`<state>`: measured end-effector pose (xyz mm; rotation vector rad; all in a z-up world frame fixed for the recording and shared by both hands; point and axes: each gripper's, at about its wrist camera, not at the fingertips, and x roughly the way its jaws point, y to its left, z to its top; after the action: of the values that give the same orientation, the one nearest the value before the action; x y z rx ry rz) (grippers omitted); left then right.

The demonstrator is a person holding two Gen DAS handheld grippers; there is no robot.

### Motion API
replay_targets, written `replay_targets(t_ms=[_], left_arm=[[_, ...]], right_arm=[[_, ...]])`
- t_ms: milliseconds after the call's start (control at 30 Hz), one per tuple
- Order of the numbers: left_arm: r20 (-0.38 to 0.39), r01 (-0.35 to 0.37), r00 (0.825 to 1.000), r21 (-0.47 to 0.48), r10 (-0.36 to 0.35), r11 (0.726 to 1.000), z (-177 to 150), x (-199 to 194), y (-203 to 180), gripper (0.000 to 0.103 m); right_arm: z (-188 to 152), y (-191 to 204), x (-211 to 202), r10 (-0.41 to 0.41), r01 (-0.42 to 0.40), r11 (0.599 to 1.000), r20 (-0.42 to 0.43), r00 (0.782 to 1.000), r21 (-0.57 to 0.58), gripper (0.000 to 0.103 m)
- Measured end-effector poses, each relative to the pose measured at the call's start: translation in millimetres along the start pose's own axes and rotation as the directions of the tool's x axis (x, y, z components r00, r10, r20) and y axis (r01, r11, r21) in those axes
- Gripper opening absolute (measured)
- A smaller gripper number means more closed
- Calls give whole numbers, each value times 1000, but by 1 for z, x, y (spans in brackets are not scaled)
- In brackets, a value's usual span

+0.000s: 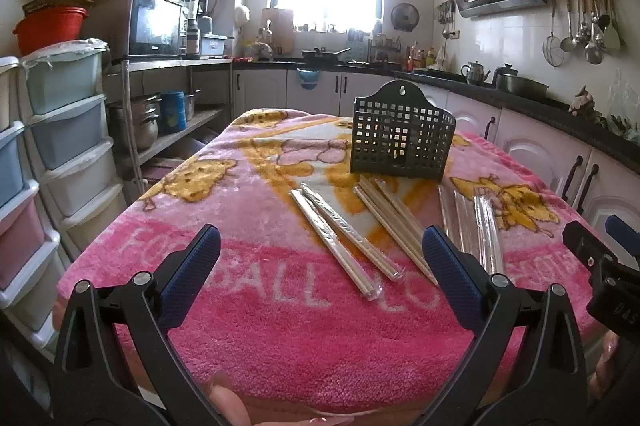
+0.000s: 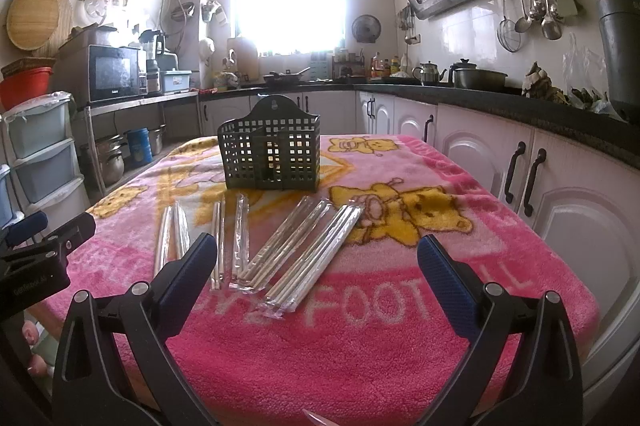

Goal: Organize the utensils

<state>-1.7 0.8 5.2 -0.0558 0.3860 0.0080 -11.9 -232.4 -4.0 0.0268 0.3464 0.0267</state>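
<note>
A black perforated utensil holder [image 1: 402, 134] [image 2: 271, 151] stands upright on the pink blanket [image 1: 280, 306] [image 2: 380, 338]. In front of it lie several pairs of chopsticks in clear plastic sleeves [image 1: 344, 236] [image 2: 288, 250], spread side by side. My left gripper [image 1: 322, 250] hovers open above the near part of the blanket, short of the chopsticks, nothing between its fingers. My right gripper [image 2: 316, 254] is open too, just short of the near ends of the sleeves and holding nothing. Each gripper shows at the edge of the other's view: the right gripper [image 1: 600, 258], the left gripper [image 2: 40, 246].
The blanket covers a table in a kitchen. White cabinets [image 2: 560, 193] under a dark counter run along the right. Plastic drawer units [image 1: 68, 145] and a metal shelf with pots [image 1: 152, 121] stand on the left. A microwave [image 1: 154, 23] sits on the shelf top.
</note>
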Motion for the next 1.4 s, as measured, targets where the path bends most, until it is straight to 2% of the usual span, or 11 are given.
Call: replay_targets(t_ms=[1400], left_arm=[[6,-1,1000,-10,1,1000,-2,2,-7,93]], right_arm=[[-4,1,4,0,0,1000,-19,1000,2,97]])
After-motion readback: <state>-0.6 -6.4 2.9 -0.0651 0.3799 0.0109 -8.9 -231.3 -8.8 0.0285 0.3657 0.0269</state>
